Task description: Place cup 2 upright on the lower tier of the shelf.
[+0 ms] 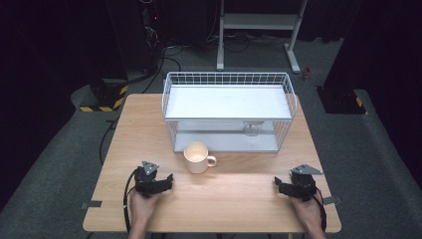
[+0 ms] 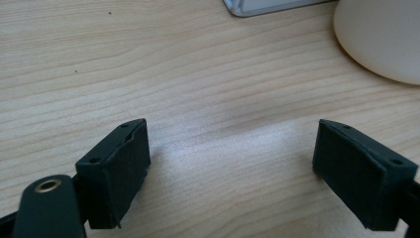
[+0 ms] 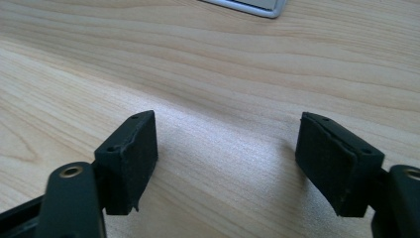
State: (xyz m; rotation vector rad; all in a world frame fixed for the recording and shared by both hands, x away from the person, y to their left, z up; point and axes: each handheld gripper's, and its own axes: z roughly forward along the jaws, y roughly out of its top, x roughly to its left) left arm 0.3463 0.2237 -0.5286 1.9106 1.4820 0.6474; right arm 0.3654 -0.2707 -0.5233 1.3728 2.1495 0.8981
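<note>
A cream mug (image 1: 198, 157) stands on the wooden table (image 1: 224, 209), just in front of a white wire rack (image 1: 228, 110). My left gripper (image 1: 167, 181) rests low on the table to the mug's near left, held by a hand. In the left gripper view the left gripper (image 2: 230, 168) is open over bare wood, with the mug (image 2: 381, 39) at the upper right. My right gripper (image 1: 277, 183) lies near the table's front right, held by the other hand. The right gripper (image 3: 225, 158) is open with nothing between its jaws.
The two-level wire rack has a white shelf on top and a clear glass (image 1: 251, 129) on its lower level. The rack's base corner (image 2: 267, 6) lies beyond the left jaws, and the rack's base (image 3: 252, 5) shows beyond the right jaws. Cables and a metal stand lie on the floor behind.
</note>
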